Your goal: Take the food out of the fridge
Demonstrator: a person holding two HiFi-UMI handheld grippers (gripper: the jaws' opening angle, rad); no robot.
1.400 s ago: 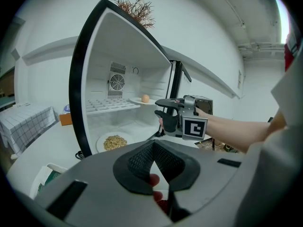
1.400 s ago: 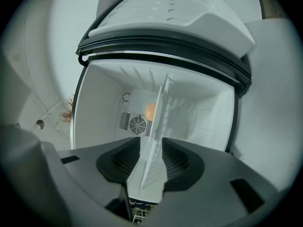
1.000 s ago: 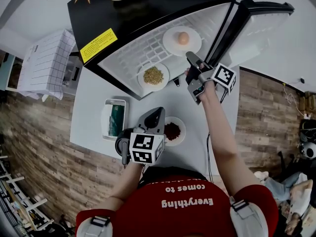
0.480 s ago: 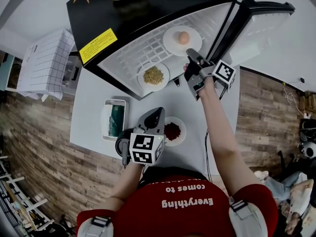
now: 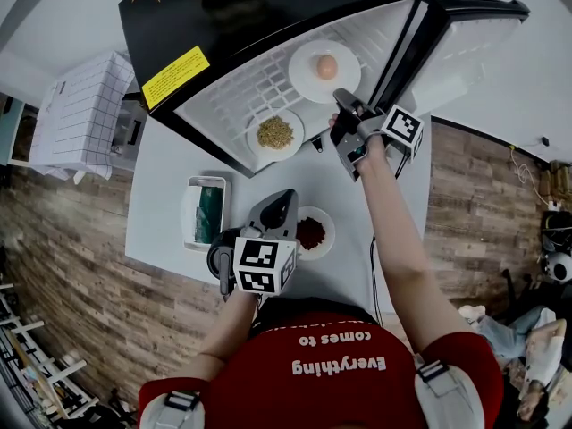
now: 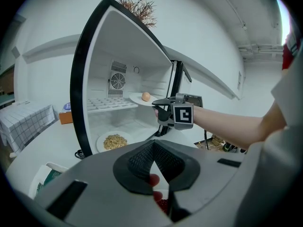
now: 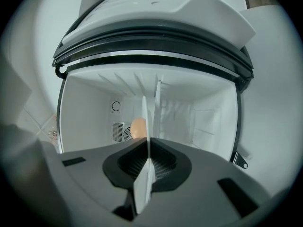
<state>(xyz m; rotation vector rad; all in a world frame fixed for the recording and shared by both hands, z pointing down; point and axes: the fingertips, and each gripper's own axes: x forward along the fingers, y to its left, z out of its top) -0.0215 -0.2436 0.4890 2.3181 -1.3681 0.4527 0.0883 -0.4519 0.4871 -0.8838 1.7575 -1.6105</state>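
Looking down in the head view, I see the plate (image 5: 304, 71) carrying the egg (image 5: 327, 65) flat on the fridge shelf (image 5: 241, 96), upper centre. My right gripper (image 5: 342, 107) meets its lower rim. The left gripper (image 5: 286, 202) sits mid-frame. In the left gripper view, its jaws are together, empty. In the right gripper view, jaws are closing onto the plate's rim. The plate stands edge-on, running top to bottom, with the egg left of it.

Head view steeply down; gripper views face fridge (image 5: 268, 34).
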